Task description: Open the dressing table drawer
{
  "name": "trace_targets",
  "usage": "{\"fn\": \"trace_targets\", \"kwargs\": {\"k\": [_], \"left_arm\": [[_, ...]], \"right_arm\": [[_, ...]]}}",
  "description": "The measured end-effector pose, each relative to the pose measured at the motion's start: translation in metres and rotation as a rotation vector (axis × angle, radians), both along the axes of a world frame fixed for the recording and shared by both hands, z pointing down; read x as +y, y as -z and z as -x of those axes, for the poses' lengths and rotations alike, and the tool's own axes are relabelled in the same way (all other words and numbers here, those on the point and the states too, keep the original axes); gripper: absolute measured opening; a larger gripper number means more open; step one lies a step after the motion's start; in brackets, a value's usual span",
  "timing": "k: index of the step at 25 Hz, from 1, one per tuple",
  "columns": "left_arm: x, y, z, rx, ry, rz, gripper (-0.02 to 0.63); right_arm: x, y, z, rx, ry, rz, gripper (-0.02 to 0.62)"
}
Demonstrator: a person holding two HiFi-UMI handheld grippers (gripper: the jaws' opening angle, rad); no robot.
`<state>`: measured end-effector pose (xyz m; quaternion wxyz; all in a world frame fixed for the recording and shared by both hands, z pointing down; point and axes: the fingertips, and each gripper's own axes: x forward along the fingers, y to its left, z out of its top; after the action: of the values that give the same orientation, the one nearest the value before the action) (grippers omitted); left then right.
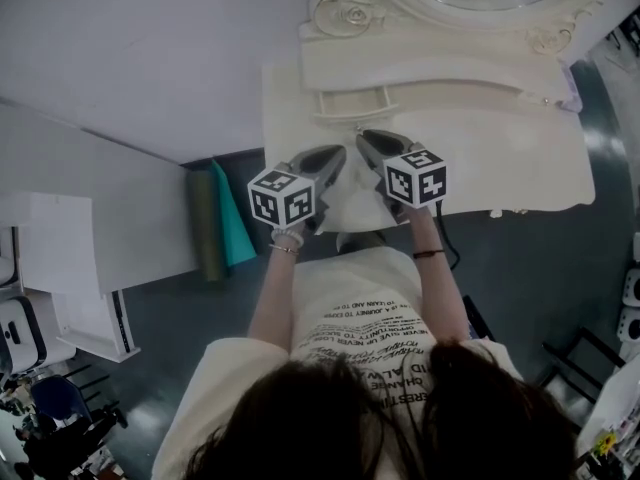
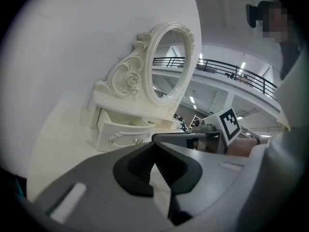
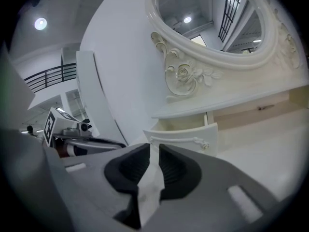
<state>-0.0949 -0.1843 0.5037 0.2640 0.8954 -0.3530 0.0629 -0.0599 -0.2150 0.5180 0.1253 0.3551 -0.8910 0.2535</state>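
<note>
The drawer [image 1: 352,104] stands pulled out (job looks done); my left fingers [image 2: 137,168] are together, right fingers [image 3: 177,170] slightly apart, empty

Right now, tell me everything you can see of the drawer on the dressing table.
The drawer is cream-white, like painted wood, with a bowed front bearing a carved scroll and two small round knobs. It stands pulled part-way out from under the shelf of the dressing table, at the left in the head view, level. Nothing touches it: the left hand-held gripper and the right hand-held gripper stand short of its front.
</note>
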Motion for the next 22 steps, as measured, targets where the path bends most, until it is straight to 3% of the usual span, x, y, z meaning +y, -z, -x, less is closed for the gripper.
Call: {"fn": "trace_targets", "kwargs": {"k": [8, 12, 22], "left_arm": [[0.002, 0.017, -0.001, 0.014, -0.019, -0.053, -0.002], [0.002, 0.027, -0.001, 0.026, -0.026, -0.092, 0.000], [-0.001, 0.044, -0.006, 0.060, -0.050, -0.152, -0.001]], "right_arm": [[0.006, 0.023, 0.002, -0.068, 0.039, -0.073, 0.009], [0.009, 0.039, 0.005, -0.152, 0.065, -0.098, 0.003], [0.011, 0.057, 0.011, -0.161, 0.124, -0.176, 0.003]]}}
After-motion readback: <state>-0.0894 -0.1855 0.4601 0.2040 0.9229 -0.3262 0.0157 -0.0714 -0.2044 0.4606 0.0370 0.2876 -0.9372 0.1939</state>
